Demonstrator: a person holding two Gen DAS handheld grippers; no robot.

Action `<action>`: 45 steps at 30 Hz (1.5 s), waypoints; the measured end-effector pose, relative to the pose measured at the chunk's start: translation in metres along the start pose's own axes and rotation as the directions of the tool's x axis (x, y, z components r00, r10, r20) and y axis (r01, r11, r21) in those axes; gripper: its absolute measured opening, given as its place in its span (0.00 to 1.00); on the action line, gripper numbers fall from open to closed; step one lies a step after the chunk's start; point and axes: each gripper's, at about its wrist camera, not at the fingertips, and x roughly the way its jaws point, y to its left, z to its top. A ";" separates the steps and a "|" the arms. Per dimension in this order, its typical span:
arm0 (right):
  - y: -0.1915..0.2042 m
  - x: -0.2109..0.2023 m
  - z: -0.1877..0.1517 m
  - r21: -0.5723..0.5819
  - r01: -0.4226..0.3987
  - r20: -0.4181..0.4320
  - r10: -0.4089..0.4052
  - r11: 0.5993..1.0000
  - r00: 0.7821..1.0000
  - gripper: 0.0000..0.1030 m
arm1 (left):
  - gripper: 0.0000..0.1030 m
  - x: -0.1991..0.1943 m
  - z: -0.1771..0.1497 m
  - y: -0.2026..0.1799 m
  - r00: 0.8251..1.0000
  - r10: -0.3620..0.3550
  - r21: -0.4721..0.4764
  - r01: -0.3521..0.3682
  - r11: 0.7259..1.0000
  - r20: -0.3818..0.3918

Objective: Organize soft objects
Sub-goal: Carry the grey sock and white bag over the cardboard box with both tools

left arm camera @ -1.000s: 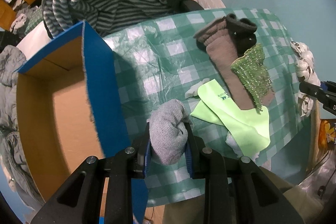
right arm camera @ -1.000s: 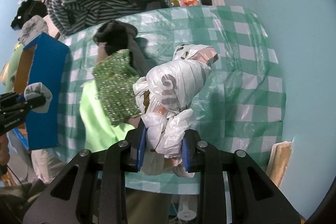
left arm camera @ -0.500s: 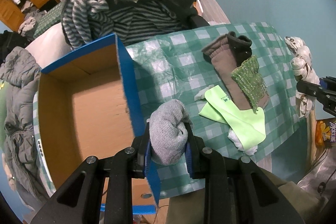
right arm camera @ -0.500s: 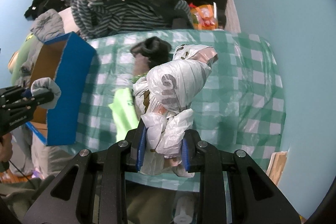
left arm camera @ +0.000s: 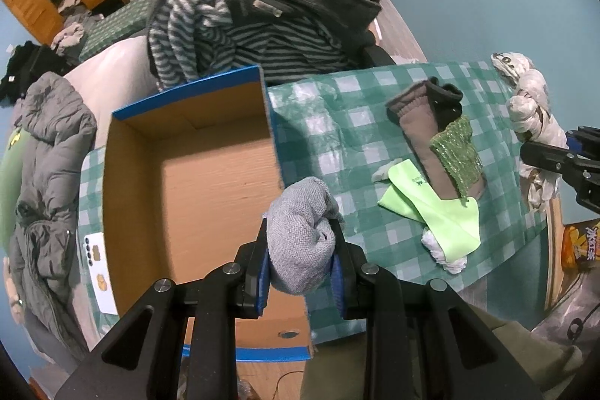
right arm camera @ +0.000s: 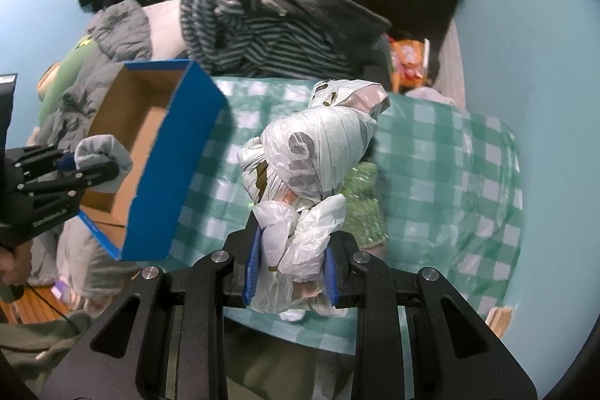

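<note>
My left gripper (left arm camera: 300,261) is shut on a rolled grey sock (left arm camera: 300,235) and holds it in the air above the near right corner of an open blue cardboard box (left arm camera: 195,182). My right gripper (right arm camera: 290,268) is shut on a knotted white plastic bag bundle (right arm camera: 311,156), raised above the green checked table (right arm camera: 450,167). The same box (right arm camera: 176,145) shows at the left of the right wrist view, with the left gripper (right arm camera: 93,171) beside it. On the table lie a brown sock (left arm camera: 420,130), a green glittery cloth (left arm camera: 457,152) and a lime green cloth (left arm camera: 431,208).
A chair heaped with a striped top and dark fleece (left arm camera: 255,25) stands behind the table. A grey jacket (left arm camera: 45,175) lies left of the box. A small white plastic wad (left arm camera: 446,253) sits near the table's front edge. A blue wall is at the right.
Both grippers have risen and pulled back while holding their loads. The left gripper has moved left, from beside the box wall to above its open corner.
</note>
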 end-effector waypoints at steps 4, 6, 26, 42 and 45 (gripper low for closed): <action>0.018 0.000 0.008 -0.046 -0.016 -0.001 0.016 0.999 1.000 0.26 | 0.26 -0.006 -0.005 0.012 1.000 0.011 -0.028 -0.010 1.000 0.007; 0.028 0.001 0.013 -0.070 -0.025 -0.001 0.025 0.997 1.000 0.26 | 0.26 -0.008 -0.008 0.019 1.000 0.014 -0.045 -0.013 0.999 0.012; 0.115 0.033 0.054 -0.239 -0.106 -0.042 0.099 0.965 0.994 0.26 | 0.26 -0.003 -0.029 0.090 0.998 0.065 -0.152 -0.065 0.986 -0.005; 0.189 0.075 0.081 -0.354 -0.167 -0.117 0.134 0.920 0.984 0.26 | 0.26 0.017 -0.037 0.137 0.996 0.073 -0.205 -0.081 0.975 -0.044; 0.199 0.084 0.085 -0.369 -0.171 -0.133 0.130 0.914 0.983 0.26 | 0.26 0.024 -0.037 0.145 0.996 0.071 -0.208 -0.081 0.975 -0.056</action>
